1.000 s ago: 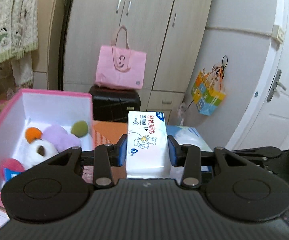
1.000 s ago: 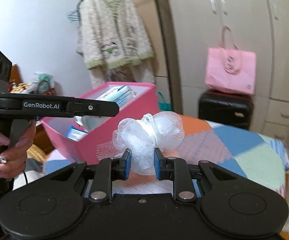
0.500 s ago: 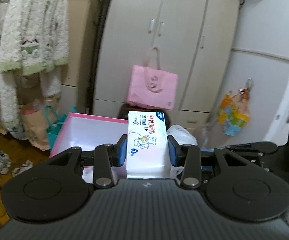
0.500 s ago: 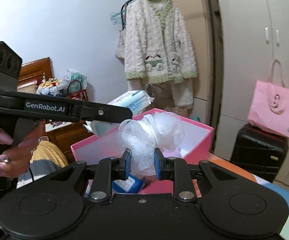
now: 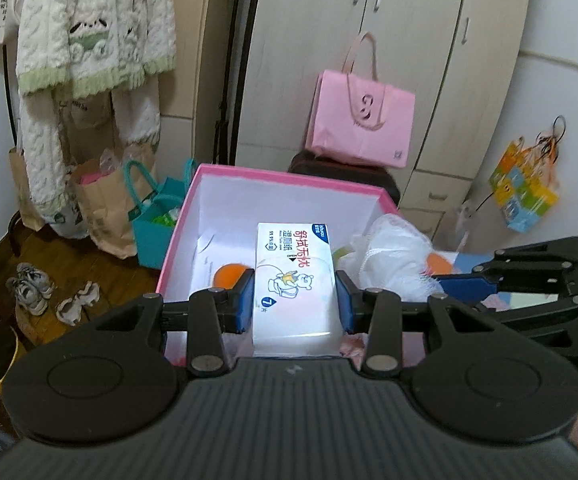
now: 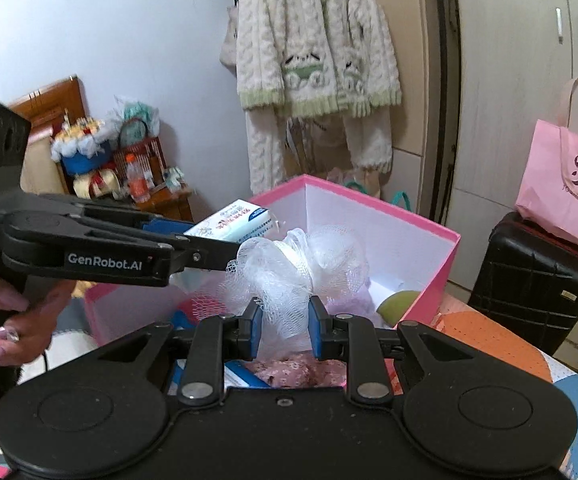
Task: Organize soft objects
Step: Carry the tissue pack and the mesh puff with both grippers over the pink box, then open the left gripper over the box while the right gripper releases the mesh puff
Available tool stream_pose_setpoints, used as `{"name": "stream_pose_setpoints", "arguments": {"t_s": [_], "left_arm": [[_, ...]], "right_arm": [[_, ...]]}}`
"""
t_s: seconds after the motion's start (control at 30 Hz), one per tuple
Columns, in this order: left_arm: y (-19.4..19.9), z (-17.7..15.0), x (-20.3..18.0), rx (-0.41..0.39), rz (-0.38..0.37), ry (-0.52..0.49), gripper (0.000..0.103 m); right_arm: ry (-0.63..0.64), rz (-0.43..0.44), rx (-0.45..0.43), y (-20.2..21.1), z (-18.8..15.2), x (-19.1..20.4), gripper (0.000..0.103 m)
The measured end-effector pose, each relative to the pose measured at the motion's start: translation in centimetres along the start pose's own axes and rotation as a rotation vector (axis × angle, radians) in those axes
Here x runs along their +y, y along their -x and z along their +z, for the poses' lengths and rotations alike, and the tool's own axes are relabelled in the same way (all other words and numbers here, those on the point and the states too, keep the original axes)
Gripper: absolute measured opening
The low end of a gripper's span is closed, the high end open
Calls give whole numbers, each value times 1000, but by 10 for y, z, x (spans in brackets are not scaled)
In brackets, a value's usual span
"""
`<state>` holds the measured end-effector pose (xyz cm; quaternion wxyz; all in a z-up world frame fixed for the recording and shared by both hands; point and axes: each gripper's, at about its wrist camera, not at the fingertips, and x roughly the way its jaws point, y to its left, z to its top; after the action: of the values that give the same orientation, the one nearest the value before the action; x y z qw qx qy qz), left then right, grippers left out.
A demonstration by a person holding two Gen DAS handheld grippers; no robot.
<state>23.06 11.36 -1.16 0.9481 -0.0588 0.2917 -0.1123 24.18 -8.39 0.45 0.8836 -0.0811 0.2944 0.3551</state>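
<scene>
While both tools hang over the open pink box (image 5: 289, 184), each carries one item. The left hand-held gripper (image 5: 295, 304) is clamped on one white wet-wipe pack (image 5: 293, 276), its blue pads pressing the pack's two long sides; the pack sits above the box interior, not resting on its floor. The right hand-held gripper (image 6: 285, 330) is closed tight on one white mesh bath puff (image 6: 301, 260), pinching a narrow bunch of netting while the bulk of the puff billows above the jaws, over the near half of the box.

Inside the box: one orange ball (image 5: 229, 274) beside the pack in the left view, one green ball (image 6: 403, 302) against the right wall in the right view, and one pink floral cloth (image 6: 301, 370) at the near edge. Other contents are hidden behind the tools.

One hand (image 6: 21, 332) grips the left tool's handle. The box stands on a patchwork-covered tabletop (image 6: 489, 344).

Surroundings, counted: one pink tote bag (image 5: 359, 120) on one black suitcase (image 6: 529, 276), one cream cardigan (image 6: 317, 40) hanging on the wall, one teal bag (image 5: 153, 220) on the floor.
</scene>
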Motion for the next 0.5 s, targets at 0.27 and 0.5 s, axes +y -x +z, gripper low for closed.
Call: {"name": "stream_pose_setpoints", "arguments": {"t_s": [0.27,0.5], "left_arm": [[-11,-4,-2,25,45,-86,40],[-17,-5,-13,6,158,-210,41]], "right_arm": [[62,-37,81,-23,-1,6,27],[146,-107,123,-35,-2,15,33]]}}
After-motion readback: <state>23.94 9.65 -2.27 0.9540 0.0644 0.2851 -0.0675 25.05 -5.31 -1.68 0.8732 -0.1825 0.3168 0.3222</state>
